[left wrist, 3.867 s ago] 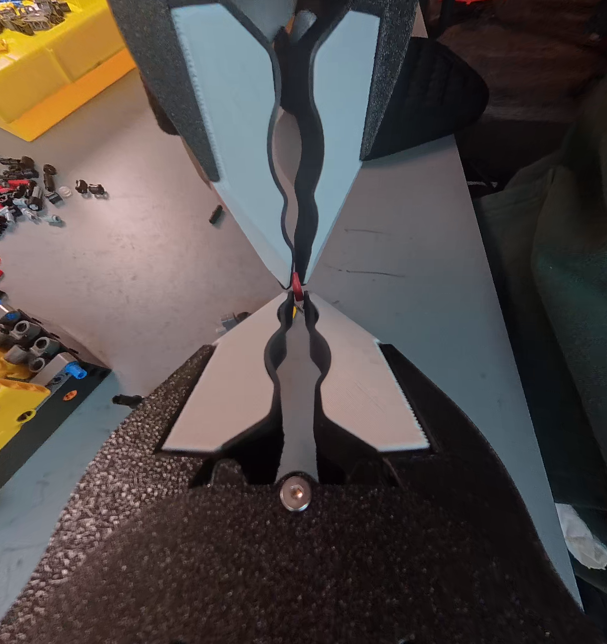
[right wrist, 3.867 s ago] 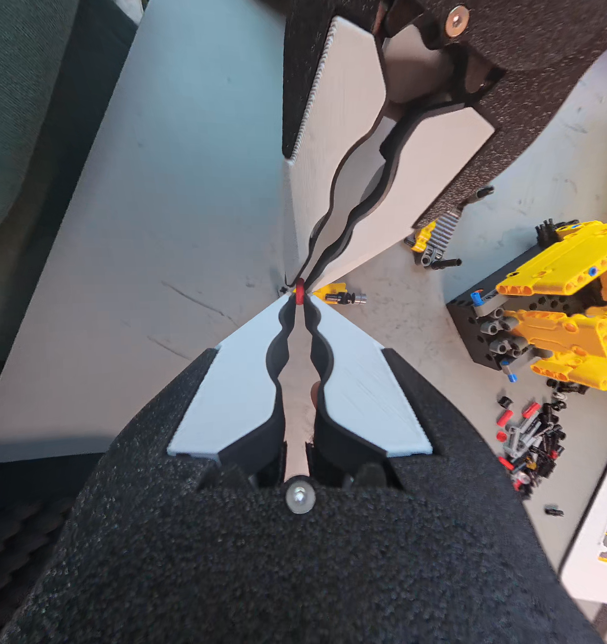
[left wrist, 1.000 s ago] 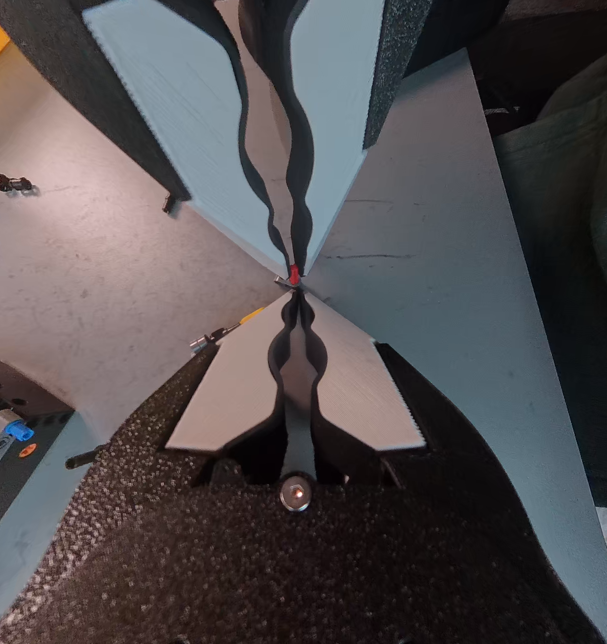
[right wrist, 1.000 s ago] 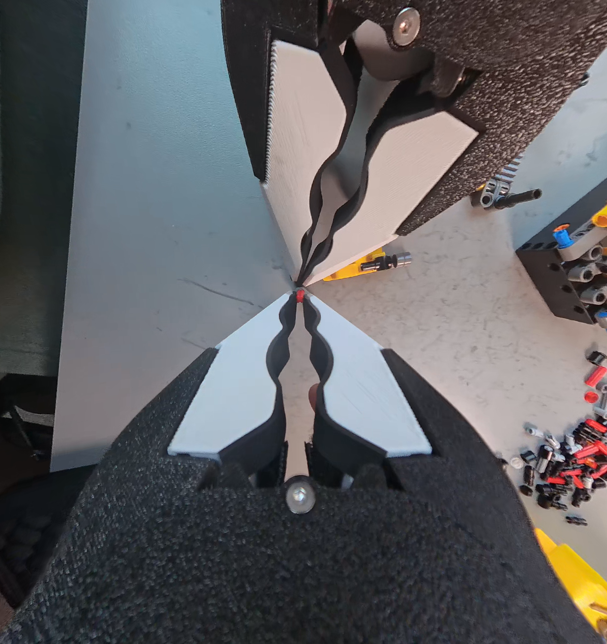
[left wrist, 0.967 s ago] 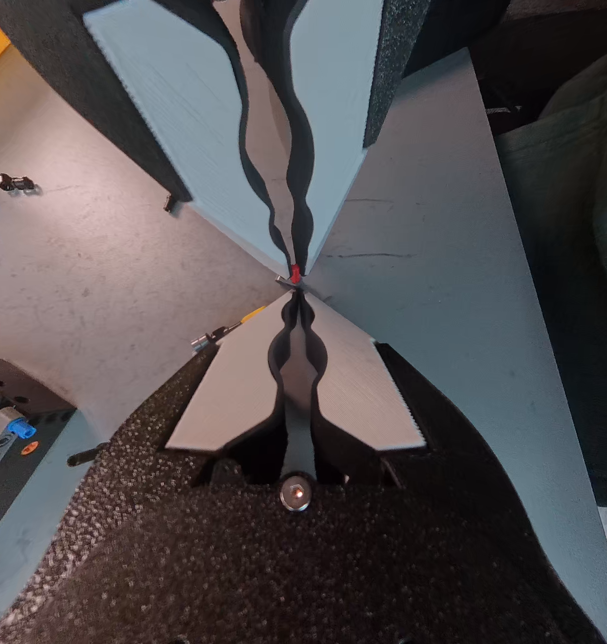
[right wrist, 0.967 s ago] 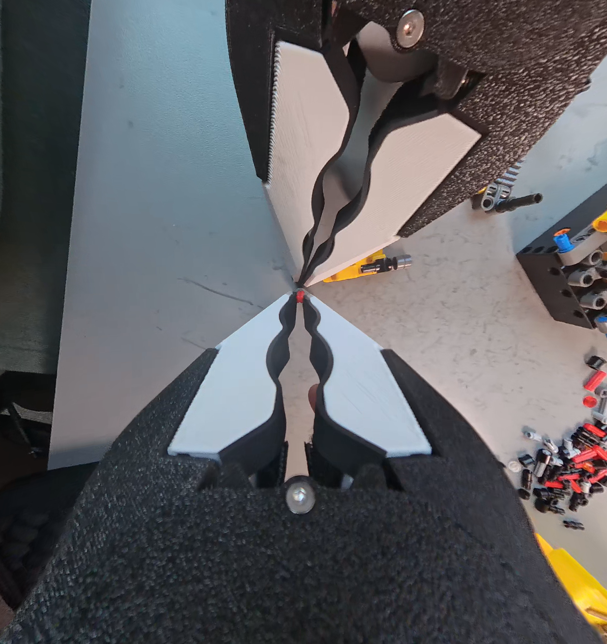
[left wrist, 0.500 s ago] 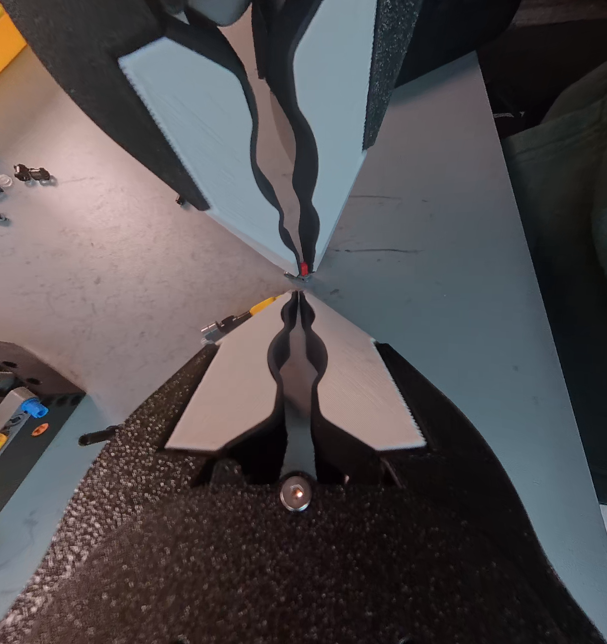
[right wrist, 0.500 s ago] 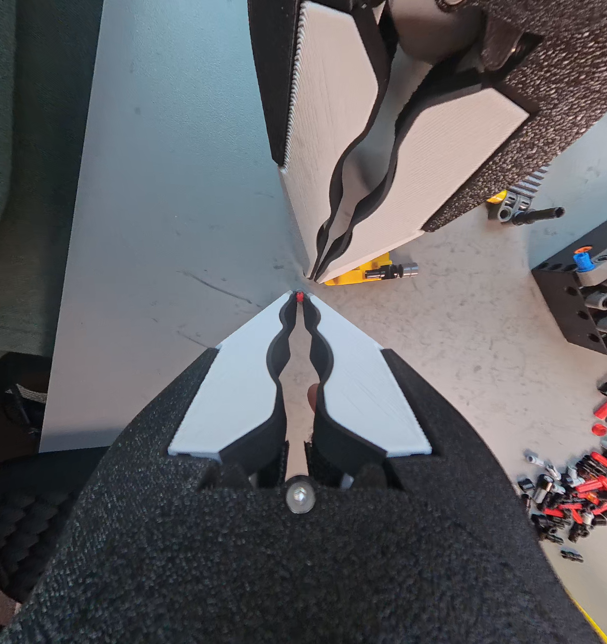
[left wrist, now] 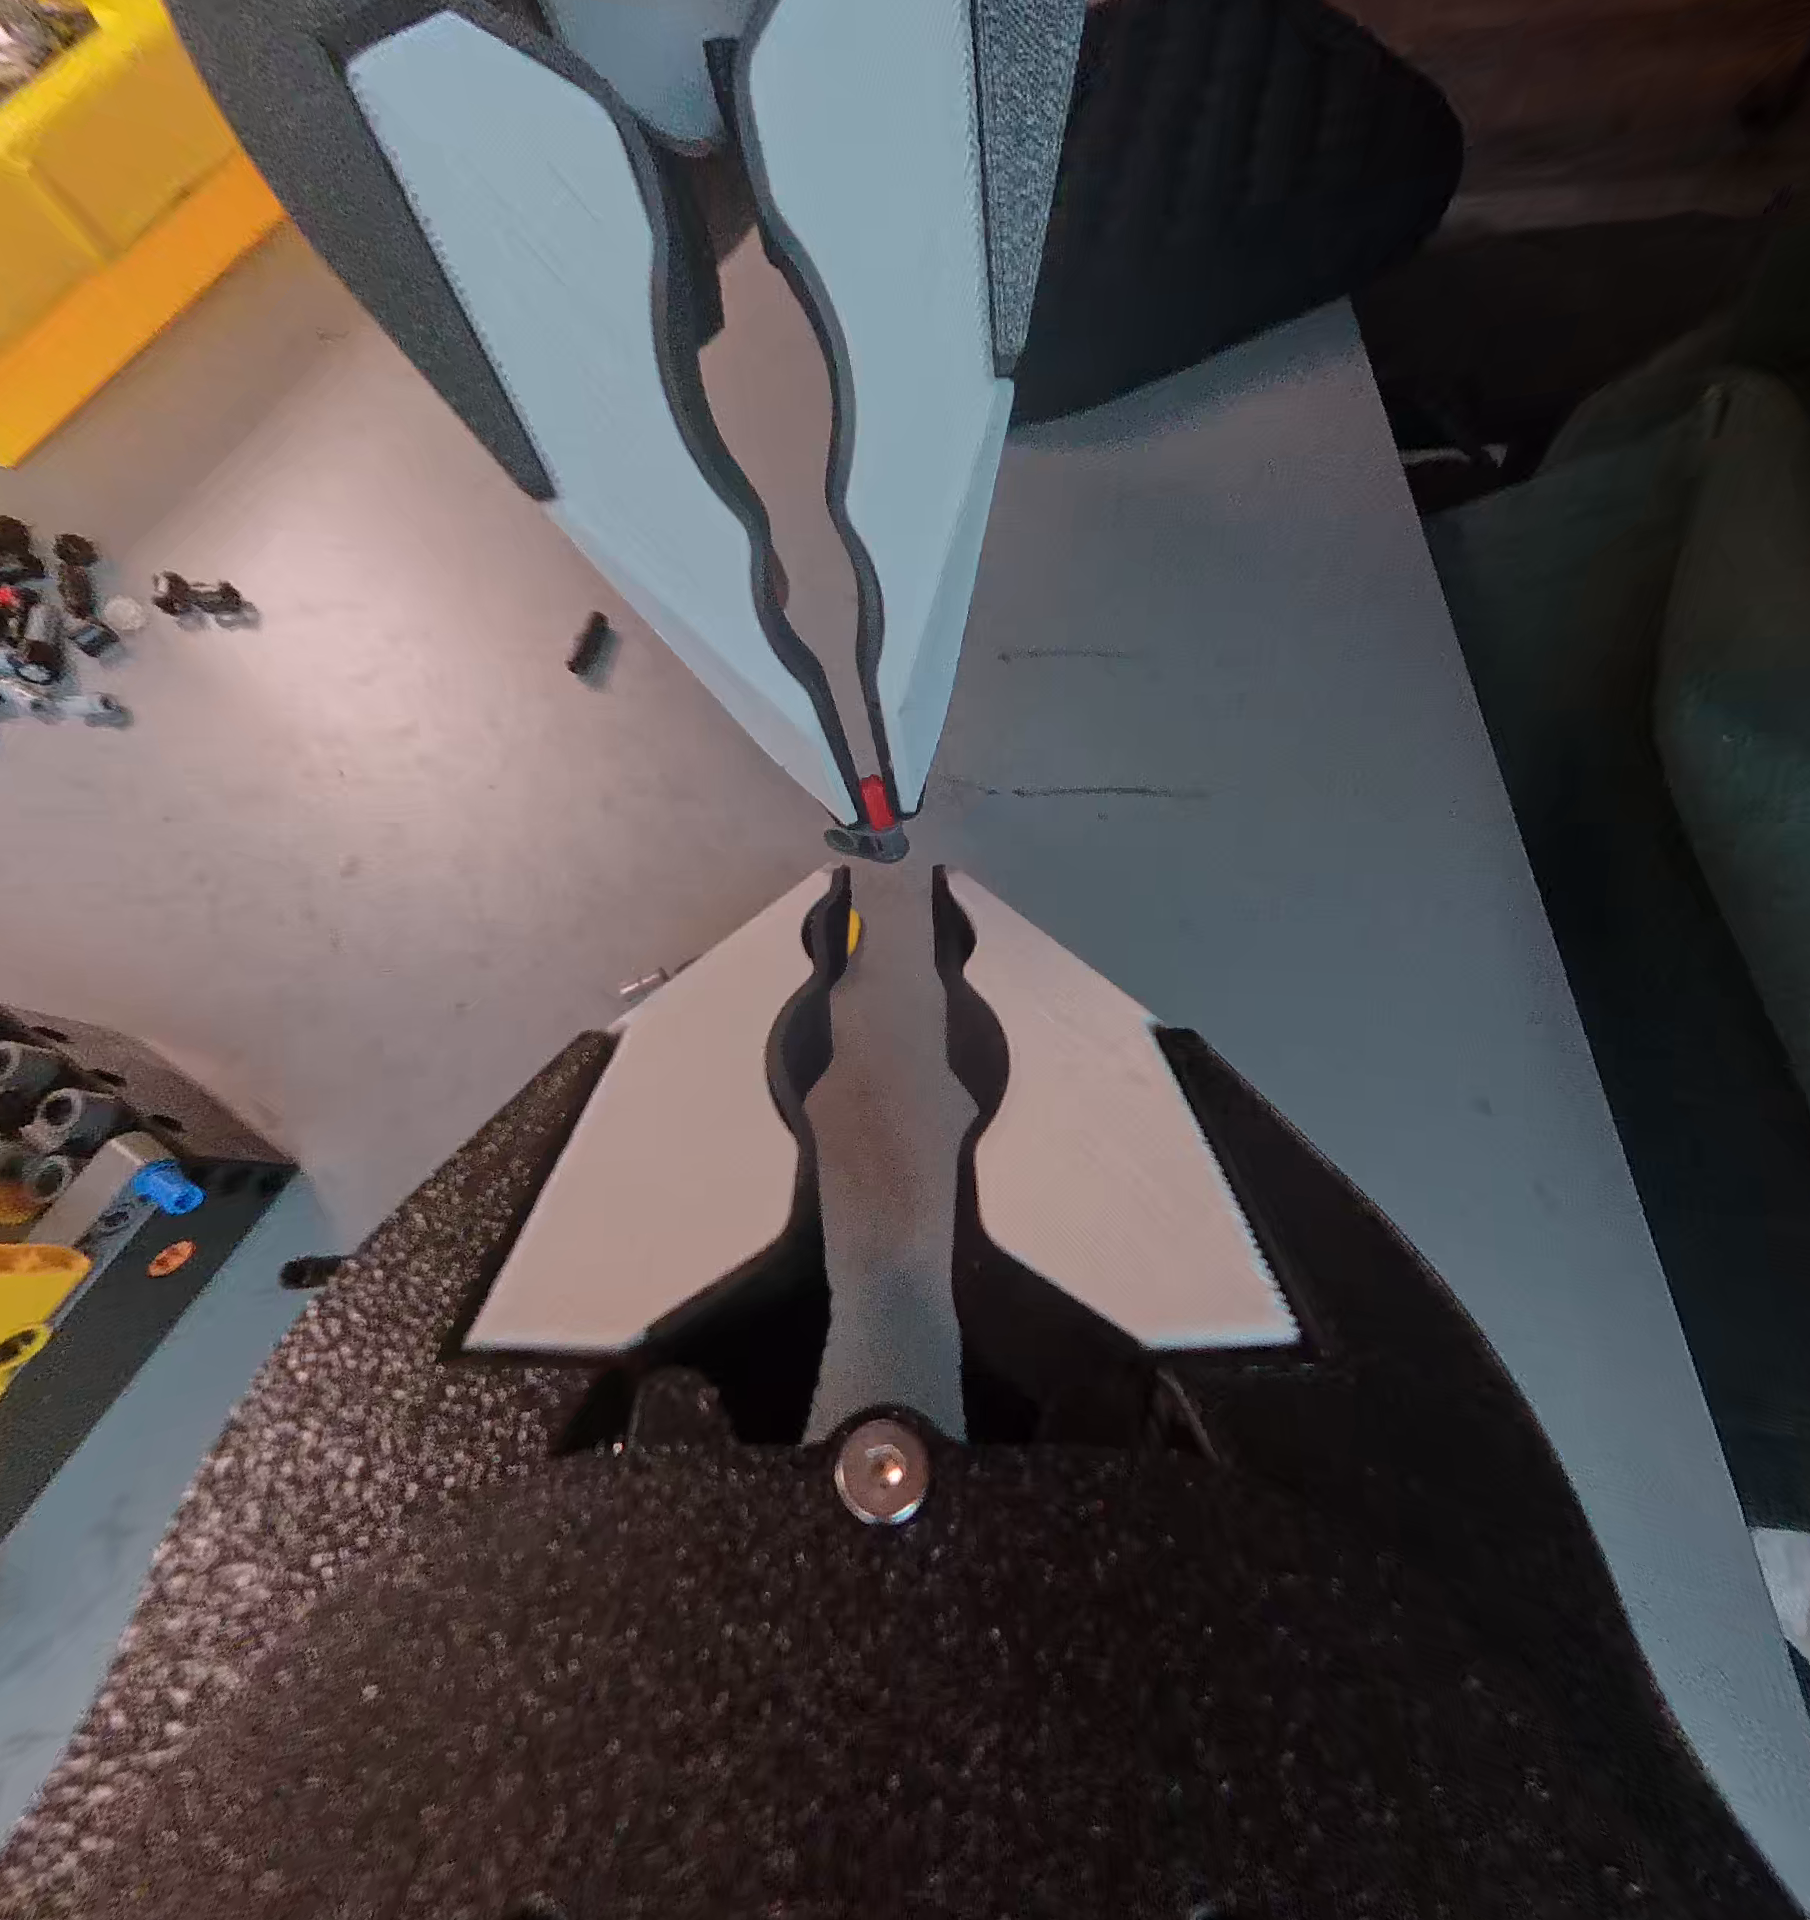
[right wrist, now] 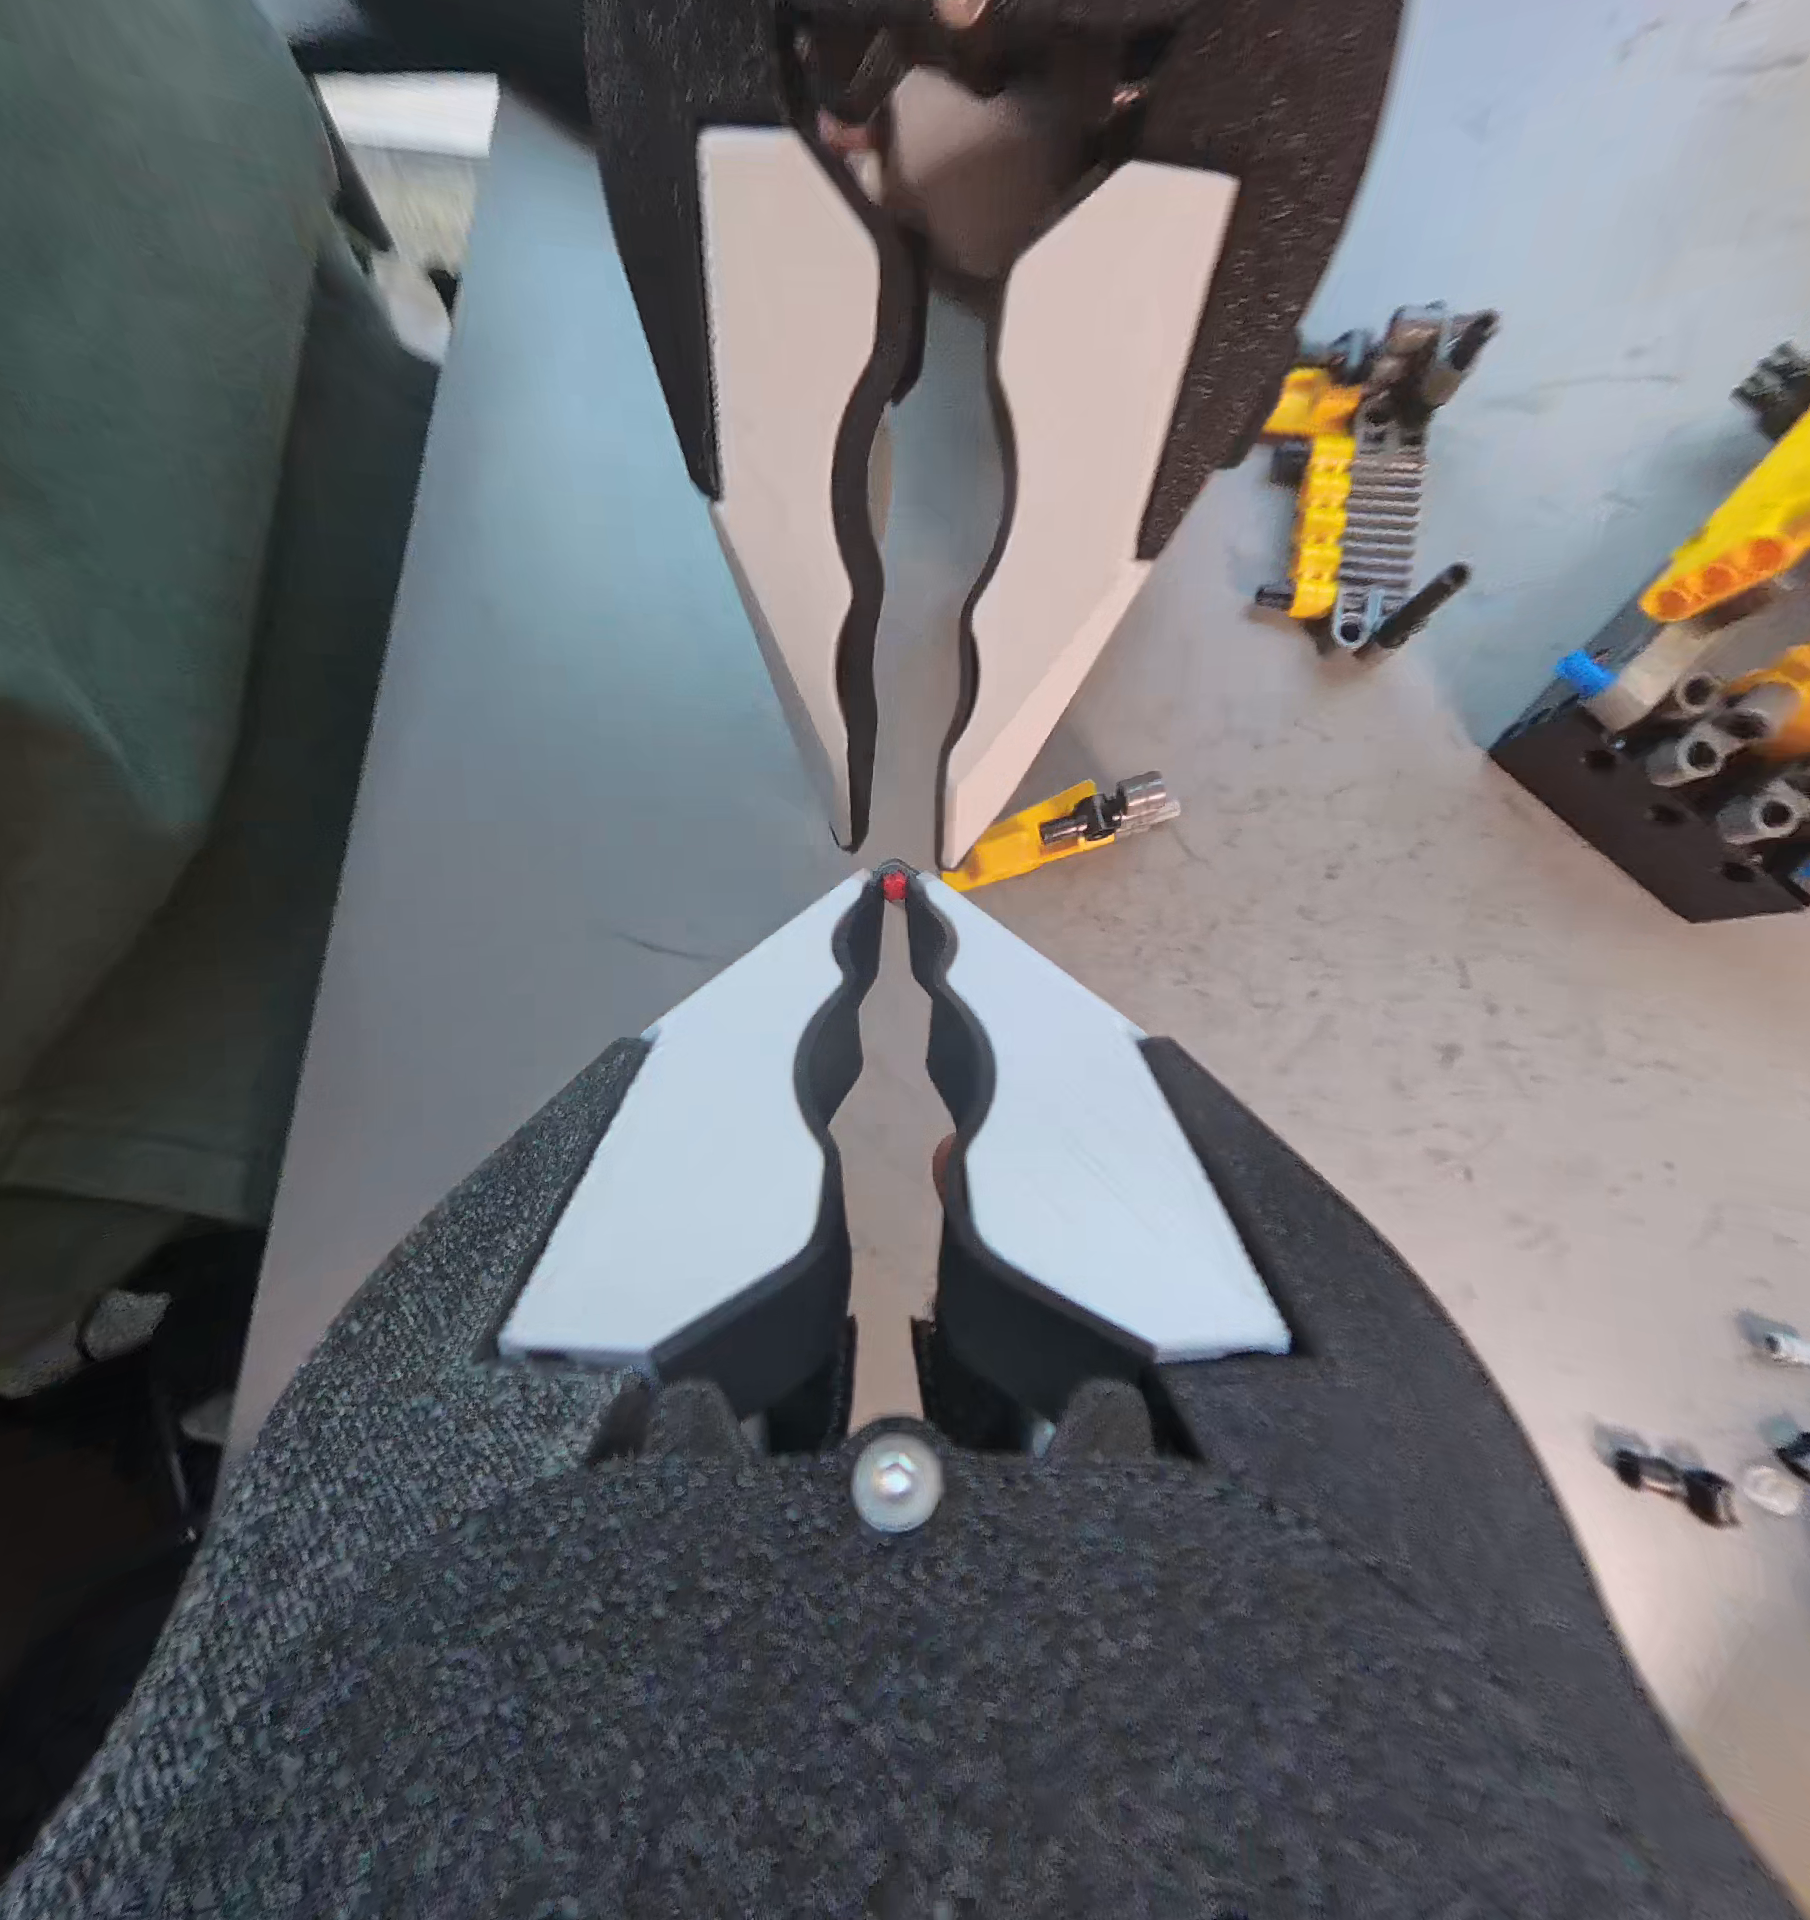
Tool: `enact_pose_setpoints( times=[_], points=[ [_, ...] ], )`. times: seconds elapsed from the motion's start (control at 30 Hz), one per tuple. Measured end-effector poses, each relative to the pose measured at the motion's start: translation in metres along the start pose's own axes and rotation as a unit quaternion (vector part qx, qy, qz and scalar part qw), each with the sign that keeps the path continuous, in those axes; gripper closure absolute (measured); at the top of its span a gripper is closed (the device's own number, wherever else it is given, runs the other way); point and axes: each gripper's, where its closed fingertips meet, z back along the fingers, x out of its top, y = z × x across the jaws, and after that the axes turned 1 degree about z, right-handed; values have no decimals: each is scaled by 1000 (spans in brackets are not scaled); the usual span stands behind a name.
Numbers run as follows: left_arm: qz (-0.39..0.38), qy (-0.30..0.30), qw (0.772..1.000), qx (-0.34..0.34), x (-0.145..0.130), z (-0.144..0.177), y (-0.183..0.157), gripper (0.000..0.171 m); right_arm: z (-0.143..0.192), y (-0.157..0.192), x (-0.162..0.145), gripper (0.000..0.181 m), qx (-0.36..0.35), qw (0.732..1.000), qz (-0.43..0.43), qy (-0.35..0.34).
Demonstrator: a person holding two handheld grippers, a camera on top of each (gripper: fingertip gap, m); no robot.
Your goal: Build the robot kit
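- Right claw (right wrist: 888, 891), frame centre: clenched on a small red-and-grey piece (right wrist: 892, 883).
- Left claw (left wrist: 888, 878), frame centre: released, tips just short of that piece, above the counter (left wrist: 1244, 935).

Even, soft overhead light falls on the pale surface (left wrist: 1192, 582), with faint shadows and no harsh glare. Wide-angle distortion bends the frame edges. Motion blur smears the scattered small parts (left wrist: 39, 634) and the yellow assembly (right wrist: 1337, 488); far corners sit dim.

The two grippers meet tip to tip above the table (left wrist: 1244, 935), loose parts (left wrist: 18, 634) lying left.
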Motion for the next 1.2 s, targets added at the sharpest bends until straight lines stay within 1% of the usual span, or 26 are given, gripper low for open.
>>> enact_pose_setpoints(
  times=[0.03, 0.1, 0.13, 0.2, 0.23, 0.3, 0.37, 0.4, 0.47, 0.53, 0.63, 0.73, 0.83, 0.9, 1.0, 1.2],
  points=[
    [4, -14, 1000, 7, 5, 3, 3, 155, 5, -1, 5, 178, 3, 999, -22, -33],
    [12, -37, 999, 11, 14, 7, 4, 151, 13, -5, 14, 178, 7, 994, -65, -86],
    [17, -45, 999, 14, 17, 8, 6, 152, 16, -6, 17, 178, 9, 991, -85, -106],
    [28, -60, 998, 18, 21, 11, 10, 160, 20, -7, 23, 178, 20, 984, -113, -136],
    [38, -68, 997, 17, 23, 12, 11, 160, 21, -9, 25, 178, 21, 981, -126, -148],
    [69, -91, 993, 5, 28, 17, 14, 163, 25, -13, 30, 178, 28, 973, -152, -174],
    [113, -123, 986, -24, 35, 23, 14, 165, 32, -15, 37, 178, 38, 963, -167, -209],
    [141, -145, 978, -43, 39, 28, 15, 165, 36, -17, 41, 177, 35, 959, -164, -230],
    [201, -192, 956, -90, 49, 39, 17, 165, 47, -15, 49, 167, 30, 951, -138, -275],
    [253, -229, 931, -129, 55, 49, 21, 165, 54, -18, 52, 162, -8, 950, -97, -296],
    [309, -269, 895, -177, 60, 59, 27, 165, 57, -22, 51, 160, -82, 951, -19, -298],
    [335, -280, 874, -212, 61, 61, 27, 165, 58, -29, 52, 162, -148, 944, 35, -292],
    [347, -275, 868, -227, 59, 58, 26, 166, 60, -29, 55, 166, -169, 936, 65, -302],
    [354, -271, 863, -237, 59, 56, 24, 166, 59, -28, 56, 167, -171, 934, 80, -303],
    [366, -273, 855, -247, 59, 56, 25, 165, 57, -27, 55, 174, -164, 932, 76, -315],
    [372, -270, 847, -269, 61, 55, 20, 165, 58, -22, 55, 175, -144, 928, 62, -336]
  ],
)
